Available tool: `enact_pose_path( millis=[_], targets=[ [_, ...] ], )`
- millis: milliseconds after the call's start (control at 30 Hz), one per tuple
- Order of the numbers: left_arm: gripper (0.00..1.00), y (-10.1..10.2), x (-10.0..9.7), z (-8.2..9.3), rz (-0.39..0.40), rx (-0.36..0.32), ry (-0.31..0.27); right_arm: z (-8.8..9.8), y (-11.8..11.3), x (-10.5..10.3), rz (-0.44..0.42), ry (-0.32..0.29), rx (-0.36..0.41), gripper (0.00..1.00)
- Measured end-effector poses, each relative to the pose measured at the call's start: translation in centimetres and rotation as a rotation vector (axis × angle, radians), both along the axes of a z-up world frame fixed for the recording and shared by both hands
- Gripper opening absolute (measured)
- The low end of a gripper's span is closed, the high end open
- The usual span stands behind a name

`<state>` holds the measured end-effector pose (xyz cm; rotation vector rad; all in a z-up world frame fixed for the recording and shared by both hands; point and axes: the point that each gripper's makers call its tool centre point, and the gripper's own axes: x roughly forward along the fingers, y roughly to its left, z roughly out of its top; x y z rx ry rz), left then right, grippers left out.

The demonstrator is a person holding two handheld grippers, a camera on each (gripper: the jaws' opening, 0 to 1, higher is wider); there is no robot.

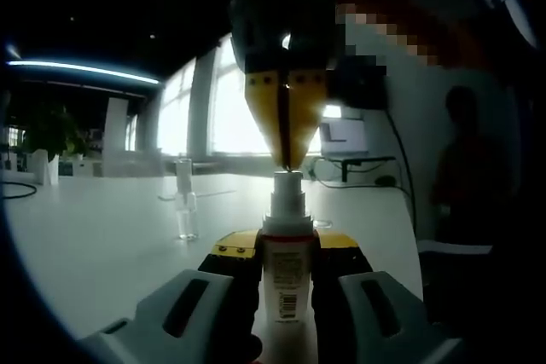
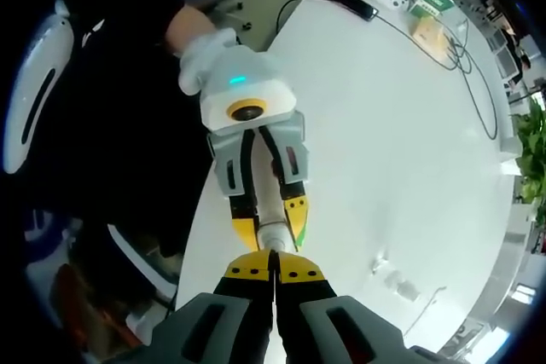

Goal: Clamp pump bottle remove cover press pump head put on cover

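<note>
In the left gripper view we see the pump bottle (image 1: 284, 274) upright between the 2 jaws of the left tool (image 1: 286, 296), above the tabletop (image 1: 102, 236). The right tool (image 1: 287, 159) comes down from above, its closed tips touching the pump head (image 1: 287, 181). To the left of the bottle, well apart, the cover (image 1: 185, 202) stands on the tabletop. Behind it, a monitor (image 1: 345, 135) sits to the right.

In the right gripper view we find the right tool (image 2: 273, 272) directly over the pump bottle (image 2: 275, 232), which the left tool (image 2: 273, 226) grips from beyond. The cover (image 2: 397, 279) lies to the right on the tabletop (image 2: 384, 142); cables (image 2: 465, 66) run along the far side.
</note>
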<state>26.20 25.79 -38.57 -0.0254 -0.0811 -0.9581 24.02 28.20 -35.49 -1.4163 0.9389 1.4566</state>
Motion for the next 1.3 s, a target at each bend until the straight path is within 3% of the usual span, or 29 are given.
enact_pose_path(
  millis=[200, 400, 700, 1033, 1300],
  targets=[
    [0.13, -0.01, -0.02, 0.0, 0.0, 0.0, 0.0, -0.18, -0.01, -0.01, -0.011, 0.01, -0.003, 0.0],
    [0.13, -0.05, 0.0, -0.02, 0.0, 0.0, 0.001, -0.77, 0.14, -0.23, 0.06, -0.006, -0.04, 0.0],
    [0.13, -0.01, 0.05, -0.03, 0.001, 0.001, -0.003, -0.17, 0.12, -0.12, 0.122, -0.058, -0.075, 0.0],
    [0.13, -0.06, 0.0, 0.01, 0.0, 0.001, -0.003, 0.09, -0.01, 0.2, 0.012, 0.008, -0.001, 0.0],
    [0.13, -0.08, -0.03, 0.02, 0.001, 0.0, -0.001, 0.04, -0.04, 0.1, -0.02, 0.027, 0.02, 0.0]
  ],
)
